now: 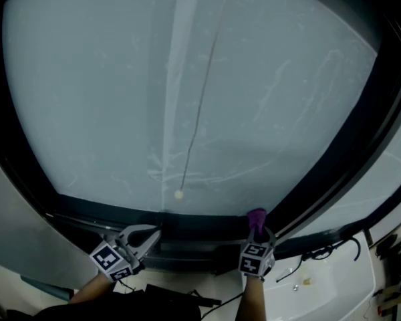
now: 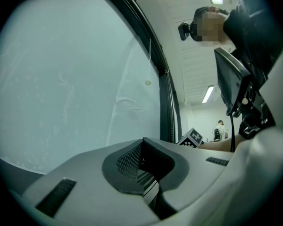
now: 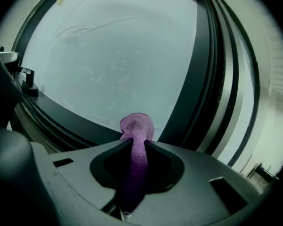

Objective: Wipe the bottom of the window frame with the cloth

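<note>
Head view: I see a large pale frosted window pane [image 1: 107, 92] set in a dark window frame [image 1: 200, 224]. A thin cord with a small bead [image 1: 179, 194] hangs in front of the glass. My left gripper [image 1: 149, 235] is low at the left, close before the bottom rail of the frame. My right gripper [image 1: 257, 231] is more to the right. A small purple cloth [image 1: 256, 217] stands out of its tips, at the bottom rail near the corner with the slanted dark post. I cannot tell if the cloth touches the rail.

Left gripper view: the two jaws are pressed together and nothing is between them. The pane fills the left side.

Right gripper view: the jaws are closed on the purple cloth. It runs as a narrow strip between them and ends in a rounded tuft before the glass, just above the bottom rail.
</note>
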The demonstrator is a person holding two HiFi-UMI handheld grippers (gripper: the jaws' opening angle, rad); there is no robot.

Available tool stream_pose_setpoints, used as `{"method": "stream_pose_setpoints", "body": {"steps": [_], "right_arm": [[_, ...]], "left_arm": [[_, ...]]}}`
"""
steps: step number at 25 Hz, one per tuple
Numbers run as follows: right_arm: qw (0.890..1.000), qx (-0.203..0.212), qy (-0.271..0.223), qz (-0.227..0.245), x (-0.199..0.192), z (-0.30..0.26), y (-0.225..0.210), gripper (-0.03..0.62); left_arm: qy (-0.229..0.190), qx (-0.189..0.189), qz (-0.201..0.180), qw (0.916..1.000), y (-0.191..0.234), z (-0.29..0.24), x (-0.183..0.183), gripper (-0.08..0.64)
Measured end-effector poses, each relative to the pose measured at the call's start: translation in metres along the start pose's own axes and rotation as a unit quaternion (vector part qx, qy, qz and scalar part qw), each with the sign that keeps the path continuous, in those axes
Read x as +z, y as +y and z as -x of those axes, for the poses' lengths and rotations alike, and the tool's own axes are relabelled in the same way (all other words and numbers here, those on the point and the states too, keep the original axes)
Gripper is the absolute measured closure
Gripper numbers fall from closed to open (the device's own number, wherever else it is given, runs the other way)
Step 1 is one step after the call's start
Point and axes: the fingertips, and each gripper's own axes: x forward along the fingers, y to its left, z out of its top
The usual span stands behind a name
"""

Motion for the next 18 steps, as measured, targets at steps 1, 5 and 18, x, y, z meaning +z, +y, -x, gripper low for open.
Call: {"method": "stream_pose_setpoints", "body": {"steps": [1,5,18], "right_arm": [[1.000,0.008,-0.001,0.003,0.001,0.001,0.003,0.522],[0.999,0.031,0.002,0.020,0.005,0.002,0.012,0.522],[0.994,0.103,-0.019,0.039,0.013,0.007,0.038,0.522]], "left_arm": [[0.001,0.009,0.000,1.0000,0.002,0.002,0.000,0.558],[-0.003,0.036,-0.001,0.9994,0.006,0.016,0.001,0.558],[-0.012,0.121,-0.004,0.9926,-0.008,0.065,0.004,0.558]]}}
